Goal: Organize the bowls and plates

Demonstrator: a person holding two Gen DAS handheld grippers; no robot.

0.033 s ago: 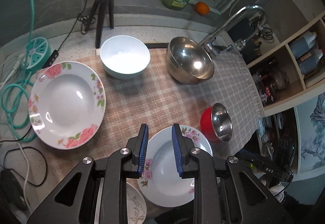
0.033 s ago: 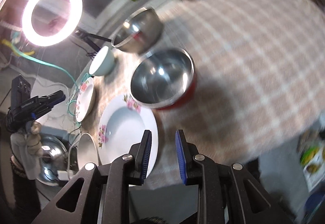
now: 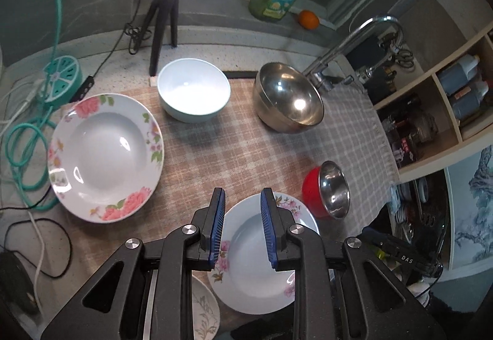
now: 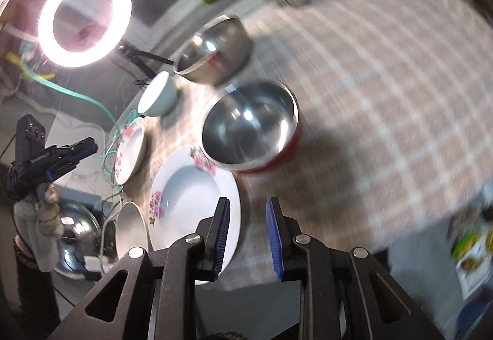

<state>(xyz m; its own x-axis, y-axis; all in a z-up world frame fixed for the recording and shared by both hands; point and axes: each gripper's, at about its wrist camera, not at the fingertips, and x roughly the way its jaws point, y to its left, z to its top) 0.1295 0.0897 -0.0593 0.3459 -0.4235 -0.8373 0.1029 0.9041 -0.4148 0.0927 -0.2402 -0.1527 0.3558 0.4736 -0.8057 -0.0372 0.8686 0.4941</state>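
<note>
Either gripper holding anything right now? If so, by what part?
Nothing is held. The left gripper hovers above the floral plate, with nothing between its pads. The right gripper is empty too, above the plate's edge.

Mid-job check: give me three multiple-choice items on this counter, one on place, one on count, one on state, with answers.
1. The white bowl sits
A. beside the tripod
B. on the shelf
C. in the sink

2. Bowls with steel insides, left wrist view:
A. none
B. two
C. five

3. Left gripper holds
A. a plate
B. a bowl
C. nothing

1 A: it stands at the tripod's foot.
2 B: the large steel bowl and the small red-sided bowl.
3 C: bare gap between its fingers, above the flowered plate.
</note>
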